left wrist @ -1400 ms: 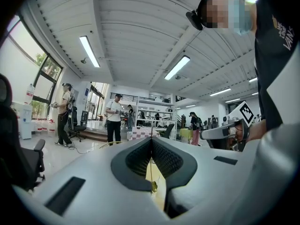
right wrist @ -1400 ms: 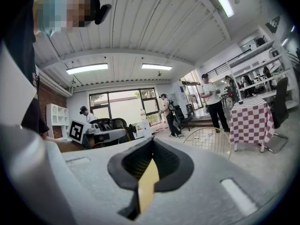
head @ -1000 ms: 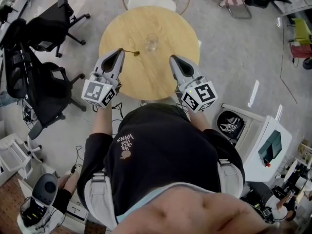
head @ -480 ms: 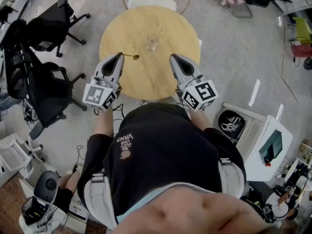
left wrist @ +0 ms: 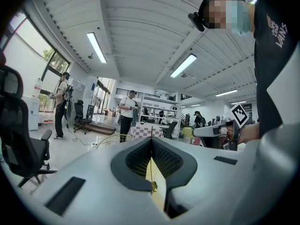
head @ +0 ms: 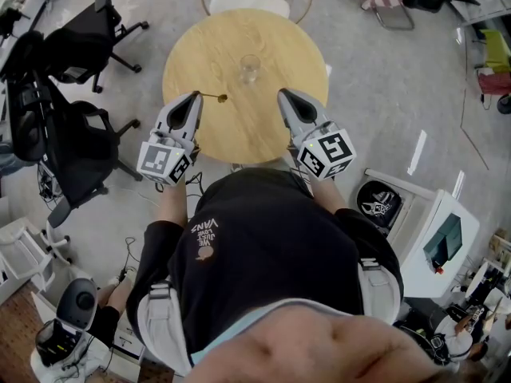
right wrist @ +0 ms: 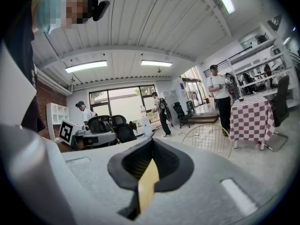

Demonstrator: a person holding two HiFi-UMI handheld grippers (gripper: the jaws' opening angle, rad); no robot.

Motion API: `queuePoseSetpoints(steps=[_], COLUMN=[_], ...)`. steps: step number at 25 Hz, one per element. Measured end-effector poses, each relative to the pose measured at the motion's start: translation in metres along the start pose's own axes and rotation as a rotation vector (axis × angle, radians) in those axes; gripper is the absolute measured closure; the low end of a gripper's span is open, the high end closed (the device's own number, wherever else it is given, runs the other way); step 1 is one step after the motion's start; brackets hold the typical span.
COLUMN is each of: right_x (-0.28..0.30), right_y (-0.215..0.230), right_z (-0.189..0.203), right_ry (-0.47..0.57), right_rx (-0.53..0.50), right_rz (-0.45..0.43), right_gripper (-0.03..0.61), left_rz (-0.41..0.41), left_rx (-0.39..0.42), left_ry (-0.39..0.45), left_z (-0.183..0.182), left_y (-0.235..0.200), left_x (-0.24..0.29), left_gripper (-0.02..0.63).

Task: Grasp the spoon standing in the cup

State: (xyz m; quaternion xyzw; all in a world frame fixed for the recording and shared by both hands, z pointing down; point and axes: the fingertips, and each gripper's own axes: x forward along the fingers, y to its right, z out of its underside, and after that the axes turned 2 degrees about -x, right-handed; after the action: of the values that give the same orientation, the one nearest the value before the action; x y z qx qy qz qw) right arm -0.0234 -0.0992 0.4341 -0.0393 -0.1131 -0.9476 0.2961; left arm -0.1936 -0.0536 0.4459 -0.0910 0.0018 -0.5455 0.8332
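Note:
A clear glass cup (head: 249,69) stands near the middle of the round wooden table (head: 263,130), with nothing in it that I can see. A thin gold spoon (head: 214,96) sticks out sideways from my left gripper (head: 196,95), its bowl pointing right, well short of the cup. In the left gripper view the jaws of the left gripper (left wrist: 151,159) are closed on the spoon (left wrist: 153,179), whose small bowl hangs low. My right gripper (head: 282,93) hovers over the table's right side, below the cup, shut and holding nothing. In its own view the right gripper (right wrist: 151,156) shows only a sliver of tabletop.
A wire chair with a white seat (head: 247,0) stands behind the table. Black office chairs (head: 76,46) crowd the left side. White equipment (head: 435,230) sits to the right. People stand far off in the room (left wrist: 125,118).
My left gripper has drawn back slightly toward me with the spoon, away from the cup. The right gripper has barely moved.

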Motion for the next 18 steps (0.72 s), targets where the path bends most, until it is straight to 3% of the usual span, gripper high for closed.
queuePoseSetpoints(steps=[18], right_x=[-0.0035], right_y=[0.0093], right_z=[0.0089], right_ry=[-0.042], right_rx=[-0.031], right_rz=[0.019], right_gripper=[0.581], left_rz=[-0.006], left_rx=[-0.024], left_ry=[0.007], left_z=[0.0012], left_y=[0.0062], left_x=[0.0041], left_gripper=[0.601])
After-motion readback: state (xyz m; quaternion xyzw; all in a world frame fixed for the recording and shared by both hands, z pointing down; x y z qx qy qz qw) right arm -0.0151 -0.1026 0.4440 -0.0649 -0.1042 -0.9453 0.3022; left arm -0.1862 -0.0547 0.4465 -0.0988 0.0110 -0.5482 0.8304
